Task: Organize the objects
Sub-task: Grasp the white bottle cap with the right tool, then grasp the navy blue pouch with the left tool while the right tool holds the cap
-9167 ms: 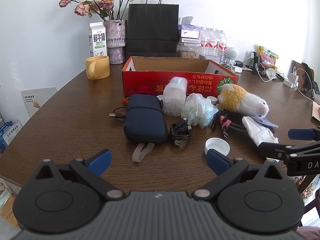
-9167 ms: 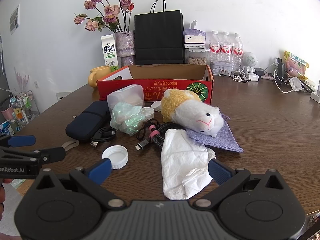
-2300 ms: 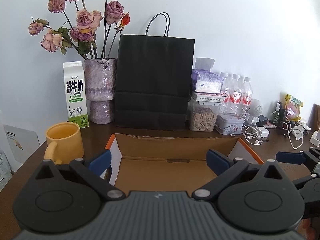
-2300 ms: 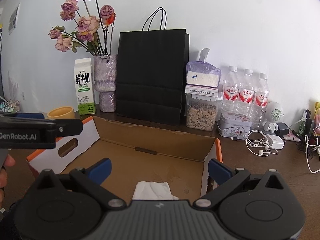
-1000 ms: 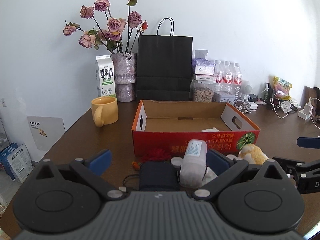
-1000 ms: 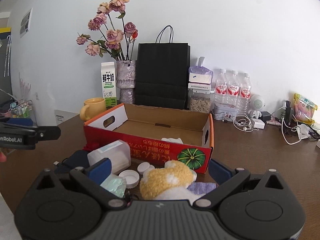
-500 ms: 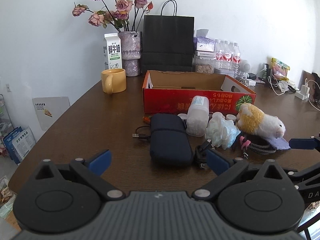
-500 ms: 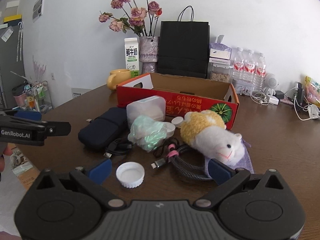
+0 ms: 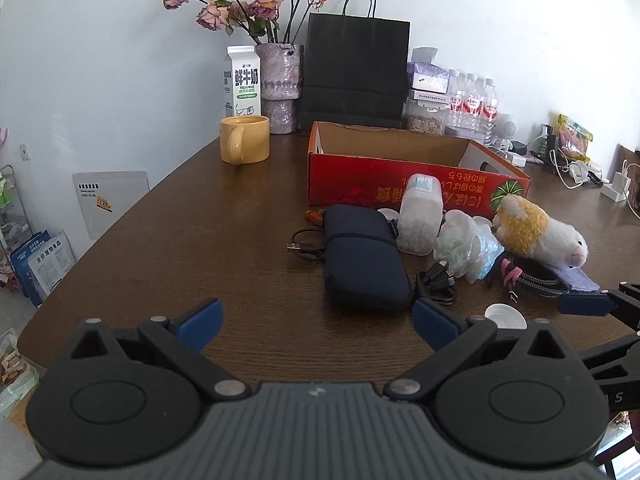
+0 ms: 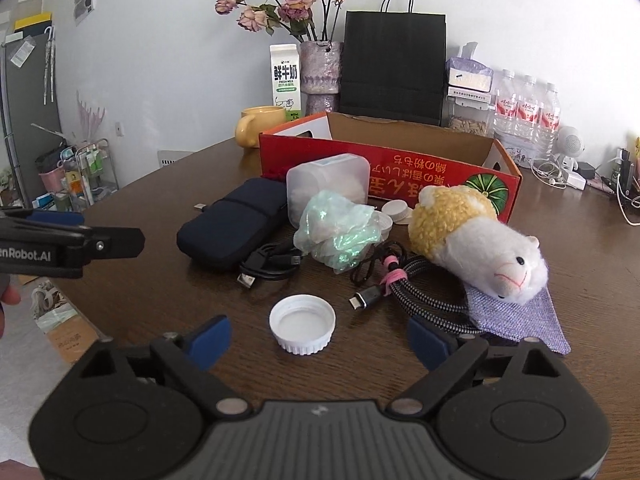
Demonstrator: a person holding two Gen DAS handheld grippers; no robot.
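Just one plush toy [image 10: 480, 232], three bottles [image 10: 526, 108].

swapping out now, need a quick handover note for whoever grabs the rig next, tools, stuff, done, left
Left tool: open, empty, over bare table.
Right tool: empty, jaws closing, white cap on the table between them, not touched.
Red box: contents hidden from here.
Still in front of the box: dark pouch, plastic jar, crumpled bag, plush toy, cables, purple cloth.
Left: move all that into the box.
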